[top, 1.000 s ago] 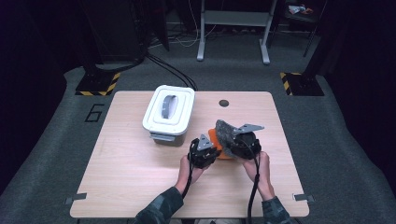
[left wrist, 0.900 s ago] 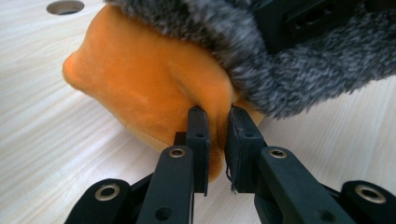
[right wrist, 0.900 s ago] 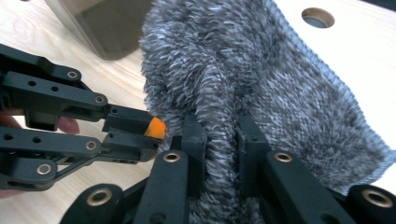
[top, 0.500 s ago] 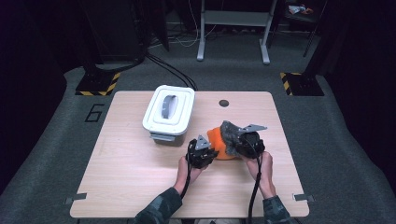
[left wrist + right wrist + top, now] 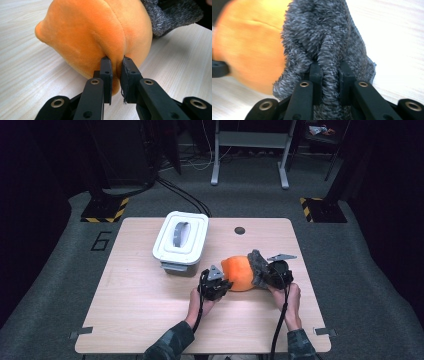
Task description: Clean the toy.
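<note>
- Orange plush toy (image 5: pixel 238 272) lies on the near right part of the wooden table (image 5: pixel 135 310), between the two grippers, with one end inside a fuzzy grey sock (image 5: pixel 257 267).
- Wooden table carries a white lidded box (image 5: pixel 181 240) with a grey handle, set farther back and to the left, well apart from the toy.
- Grey sock covers the toy's right end; its loose cloth bunches toward the right gripper (image 5: pixel 329 72).
- Right gripper is clamped on a fold of the sock, jaws nearly together with the fuzzy cloth pinched between them.
- Left gripper (image 5: pixel 115 65) is clamped on a seam fold of the orange plush, jaws nearly together, low at the toy's left end.
</note>
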A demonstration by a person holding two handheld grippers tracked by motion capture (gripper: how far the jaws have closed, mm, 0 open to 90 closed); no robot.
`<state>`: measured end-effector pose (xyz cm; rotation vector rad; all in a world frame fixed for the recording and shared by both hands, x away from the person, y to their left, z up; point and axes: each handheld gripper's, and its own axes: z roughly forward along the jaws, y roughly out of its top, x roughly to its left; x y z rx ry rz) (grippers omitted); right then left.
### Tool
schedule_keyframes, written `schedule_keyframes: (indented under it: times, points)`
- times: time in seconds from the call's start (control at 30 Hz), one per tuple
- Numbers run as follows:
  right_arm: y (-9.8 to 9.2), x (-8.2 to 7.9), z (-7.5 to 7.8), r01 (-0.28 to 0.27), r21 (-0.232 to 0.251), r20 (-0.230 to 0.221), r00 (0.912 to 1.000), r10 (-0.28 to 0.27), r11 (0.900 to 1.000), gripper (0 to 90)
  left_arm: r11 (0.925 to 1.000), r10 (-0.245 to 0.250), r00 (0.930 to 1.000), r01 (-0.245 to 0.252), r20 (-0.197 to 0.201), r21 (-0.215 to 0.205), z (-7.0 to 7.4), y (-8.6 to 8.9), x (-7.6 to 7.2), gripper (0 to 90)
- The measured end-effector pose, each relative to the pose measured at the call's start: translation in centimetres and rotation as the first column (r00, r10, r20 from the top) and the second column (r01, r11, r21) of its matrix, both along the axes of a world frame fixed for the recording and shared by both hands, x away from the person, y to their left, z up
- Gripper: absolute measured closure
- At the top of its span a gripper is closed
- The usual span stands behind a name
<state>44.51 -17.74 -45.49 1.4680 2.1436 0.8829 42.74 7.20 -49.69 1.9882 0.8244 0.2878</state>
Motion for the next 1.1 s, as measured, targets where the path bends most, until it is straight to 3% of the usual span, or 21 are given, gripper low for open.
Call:
schedule_keyframes:
  times: [0.23,0.37,0.47,0.6,0.7,0.9,1.0,1.1]
  points:
    - [-1.0,0.9,-1.7,0.031,0.000,-0.038,0.9988,-0.031,1.000,77.6,1.0000,0.002,1.0000,-0.002,-0.001,0.003,-0.1,0.0,0.0,80.7]
    - [-1.5,1.6,-3.1,0.053,-0.011,-0.086,0.9949,-0.054,0.999,77.6,1.0000,0.004,1.0000,-0.004,-0.003,0.004,-0.2,0.0,0.1,80.7]
    - [-1.9,1.6,-4.0,0.059,0.021,-0.122,0.9910,-0.056,0.998,78.6,1.0000,0.009,0.9999,-0.009,-0.005,0.003,-0.2,0.1,0.0,80.7]
    - [-2.5,0.9,-2.9,0.062,0.038,-0.082,0.9950,-0.059,0.997,78.9,0.9999,0.010,0.9999,-0.010,-0.005,0.010,-0.3,0.3,0.1,80.6]
    - [-3.0,-0.1,-1.1,0.057,0.060,-0.029,0.9980,-0.056,0.997,78.8,1.0000,0.005,1.0000,-0.005,-0.005,0.009,-0.3,0.4,0.2,80.6]
    - [-2.2,-1.8,2.6,-0.020,0.101,0.066,0.9977,0.013,0.995,78.7,1.0000,0.006,1.0000,-0.006,-0.004,0.004,-0.3,0.3,0.1,80.5]
    - [-0.8,-2.1,3.6,-0.077,0.093,0.091,0.9936,0.068,0.993,78.5,1.0000,0.003,1.0000,-0.003,-0.006,0.003,-0.3,0.3,0.2,80.3]
    - [0.9,-1.7,3.3,-0.102,0.068,0.064,0.9932,0.098,0.992,78.5,1.0000,0.002,1.0000,-0.002,-0.001,-0.001,-0.3,0.3,0.2,79.6]
